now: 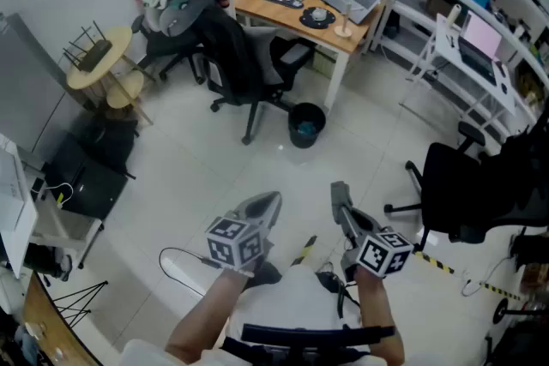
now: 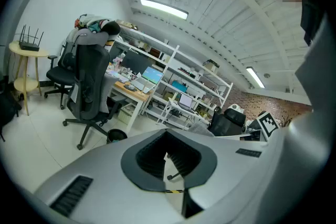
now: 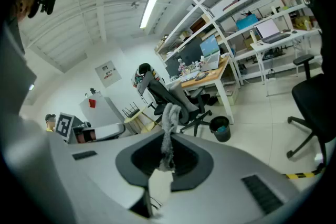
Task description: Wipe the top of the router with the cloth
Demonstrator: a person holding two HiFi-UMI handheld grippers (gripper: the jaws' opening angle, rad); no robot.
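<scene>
The black router (image 1: 93, 54) with upright antennas sits on a round wooden side table (image 1: 120, 43) at the far left by the wall. It also shows small in the left gripper view as router (image 2: 31, 42), and in the right gripper view as router (image 3: 131, 110). My right gripper (image 3: 167, 152) is shut on a grey cloth (image 3: 169, 128) that sticks up from its jaws. In the head view the right gripper (image 1: 338, 189) and left gripper (image 1: 268, 203) hang side by side over the floor, far from the router. The left gripper (image 2: 168, 157) is shut with nothing in it.
A black office chair (image 1: 244, 64) draped with clothes stands between me and a wooden desk (image 1: 296, 13) with laptops. A black bin (image 1: 306, 124) sits beside the desk. White shelving (image 1: 467, 21) lines the right; another black chair (image 1: 467, 189) is near right. Cables lie by my feet.
</scene>
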